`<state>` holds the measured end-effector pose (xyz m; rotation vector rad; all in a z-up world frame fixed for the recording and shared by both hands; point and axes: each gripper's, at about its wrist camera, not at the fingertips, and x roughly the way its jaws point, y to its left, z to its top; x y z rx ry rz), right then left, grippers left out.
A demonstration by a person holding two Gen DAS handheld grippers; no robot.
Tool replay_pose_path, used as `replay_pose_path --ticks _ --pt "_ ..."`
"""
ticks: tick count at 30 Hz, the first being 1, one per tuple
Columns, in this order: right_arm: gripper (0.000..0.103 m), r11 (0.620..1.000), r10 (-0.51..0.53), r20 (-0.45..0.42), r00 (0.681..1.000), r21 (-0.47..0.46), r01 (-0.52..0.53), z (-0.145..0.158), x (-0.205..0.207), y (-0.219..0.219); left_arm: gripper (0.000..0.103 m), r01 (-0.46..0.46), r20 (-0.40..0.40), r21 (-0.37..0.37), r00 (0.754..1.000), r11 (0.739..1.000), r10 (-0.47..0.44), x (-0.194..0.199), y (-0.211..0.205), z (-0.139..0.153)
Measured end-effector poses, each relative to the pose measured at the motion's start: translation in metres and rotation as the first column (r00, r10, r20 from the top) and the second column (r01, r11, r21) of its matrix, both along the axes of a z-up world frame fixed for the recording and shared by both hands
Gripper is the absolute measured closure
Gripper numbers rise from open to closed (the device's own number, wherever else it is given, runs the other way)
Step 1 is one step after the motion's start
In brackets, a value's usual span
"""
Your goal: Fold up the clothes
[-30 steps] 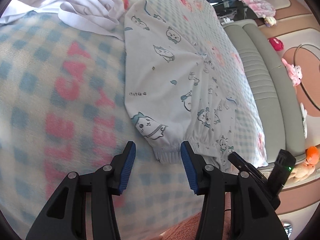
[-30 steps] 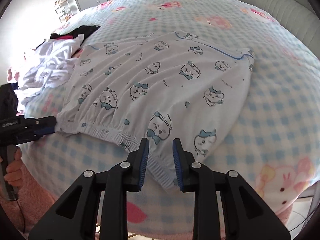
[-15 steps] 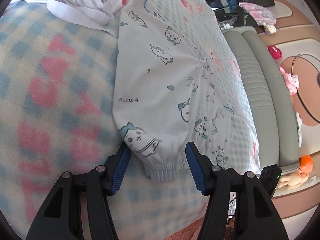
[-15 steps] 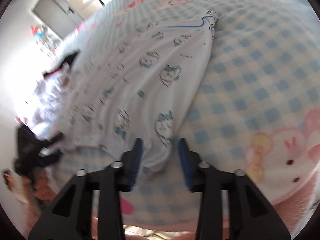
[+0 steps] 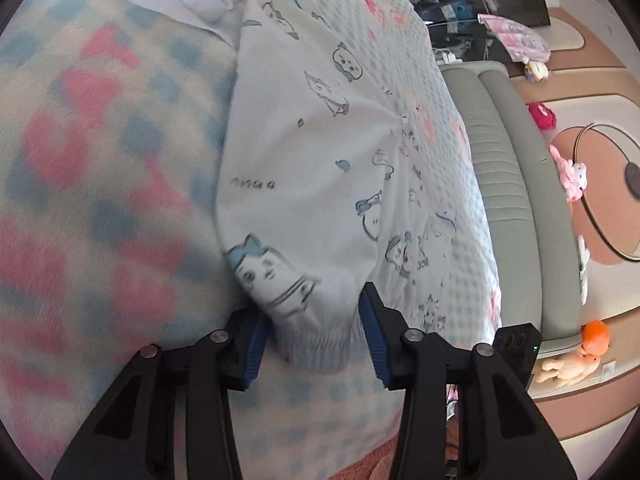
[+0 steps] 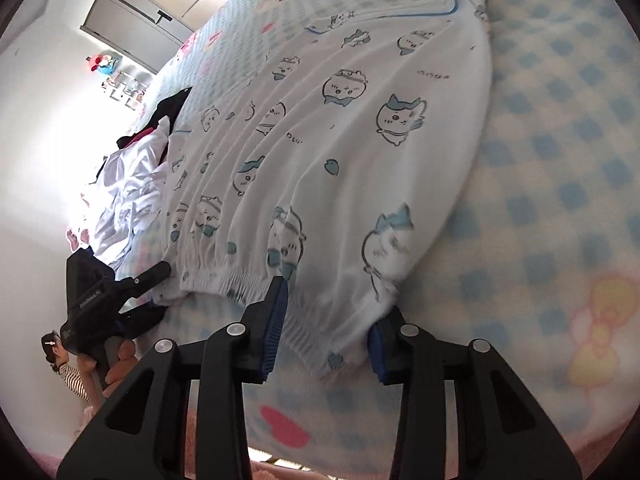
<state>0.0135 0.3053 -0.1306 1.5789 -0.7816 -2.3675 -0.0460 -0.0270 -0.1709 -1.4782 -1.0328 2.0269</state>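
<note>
white pyjama garment (image 6: 332, 152) printed with small blue cartoon animals, spread flat on a blue-and-cream checked bed blanket (image 6: 560, 160). elastic gathered hem along the near edge, rippled into fine pleats; blue piping at the far end. near left corner (image 5: 316, 340) bunched and slightly lifted; near right corner (image 6: 332, 332) likewise. lying just right of a crumpled white heap of clothes (image 6: 128, 196).

White garment (image 6: 340, 152) with blue cartoon animals on a blue-and-cream checked blanket (image 6: 560, 160) with pink motifs
</note>
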Motion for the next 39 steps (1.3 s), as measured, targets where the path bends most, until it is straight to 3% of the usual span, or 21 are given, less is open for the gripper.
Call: replay_pose_path --ticks 1,2,3,4,5,8,11,13,16,18,20,22,24,27,29,31,33,37,39 --pt "0.067 1.0 0.005 0.002 1.0 0.002 -0.005 -0.001 -0.003 -0.002 0.058 0.024 0.0 -0.026 1.0 0.999 -0.024 -0.004 0.006 0.002" --pt "0.071 1.0 0.01 0.005 1.0 0.005 -0.01 -0.002 -0.006 -0.003 0.067 0.046 0.002 -0.059 0.999 0.997 -0.046 -0.008 0.012 0.004" --pt "0.084 1.0 0.014 0.007 1.0 0.007 -0.014 -0.002 -0.009 -0.005 0.082 0.062 -0.002 -0.079 0.998 0.995 -0.063 -0.009 0.016 0.009" --pt "0.093 1.0 0.019 0.01 1.0 0.009 -0.019 -0.003 -0.012 -0.006 0.083 0.076 -0.009 -0.091 0.997 0.993 -0.077 -0.009 0.018 0.015" --pt "0.096 1.0 0.018 -0.003 1.0 0.015 -0.018 0.002 -0.011 -0.006 0.083 0.082 -0.023 -0.098 0.996 0.992 -0.085 -0.009 0.02 0.023" --pt "0.098 0.999 -0.013 -0.107 0.994 0.047 0.018 0.04 0.008 0.002 0.084 0.09 -0.075 -0.095 0.992 0.991 -0.098 -0.001 0.014 0.048" --pt "0.099 0.997 -0.049 -0.151 0.987 0.049 0.057 0.062 0.028 0.015 0.084 0.114 -0.069 -0.116 0.99 0.987 -0.122 0.005 0.013 0.06" --pt "0.1 0.996 -0.056 -0.128 0.99 0.064 0.065 0.06 0.036 0.02 0.084 0.136 -0.061 -0.103 0.988 0.985 -0.143 0.011 0.015 0.06" --pt "0.099 0.996 -0.058 -0.055 0.997 0.063 0.062 0.041 0.037 0.024 0.084 0.16 -0.023 -0.156 0.986 0.975 -0.165 0.014 0.02 0.043" --pt "0.096 0.997 -0.071 -0.041 0.997 0.026 0.072 0.031 0.033 0.028 0.079 0.157 0.043 -0.191 0.987 0.969 -0.152 0.013 0.018 0.024" --pt "0.09 0.996 -0.085 -0.041 0.996 0.004 0.085 0.026 0.027 0.032 0.077 0.138 0.066 -0.155 0.989 0.978 -0.129 0.014 0.013 0.015" --pt "0.062 0.995 -0.094 -0.043 0.995 0.032 0.095 0.023 0.02 0.037 0.071 0.116 0.048 -0.114 0.993 0.987 -0.111 0.015 0.007 0.018" --pt "0.055 0.992 -0.109 -0.034 0.993 0.06 0.111 0.018 0.012 0.042 0.056 0.113 0.03 -0.101 0.993 0.989 -0.11 0.013 0.005 0.022" --pt "0.044 0.997 -0.081 0.043 0.996 0.01 0.081 -0.006 -0.005 0.043 0.056 0.119 0.029 -0.123 0.993 0.985 -0.116 0.006 0.005 0.023" --pt "0.056 0.997 -0.072 0.051 0.996 0.026 0.071 -0.01 -0.012 0.036 0.056 0.119 0.031 -0.14 0.993 0.983 -0.116 0.001 0.009 0.023" --pt "0.094 0.998 -0.044 0.019 0.999 0.035 0.043 -0.002 -0.012 0.029 0.056 0.116 0.028 -0.15 0.993 0.982 -0.113 -0.002 0.01 0.026" --pt "0.098 0.998 -0.024 -0.035 0.999 0.053 0.026 0.015 -0.007 0.023 0.056 0.118 0.021 -0.154 0.993 0.981 -0.116 -0.003 0.01 0.029" --pt "0.099 0.974 0.027 -0.14 0.99 0.225 0.005 0.057 0.011 0.011 0.049 0.126 0.011 -0.173 0.992 0.977 -0.126 -0.005 0.007 0.034" --pt "0.1 0.975 0.006 -0.157 0.988 0.222 0.029 0.068 0.019 0.017 0.047 0.118 0.005 -0.177 0.993 0.977 -0.119 -0.005 0.003 0.036"
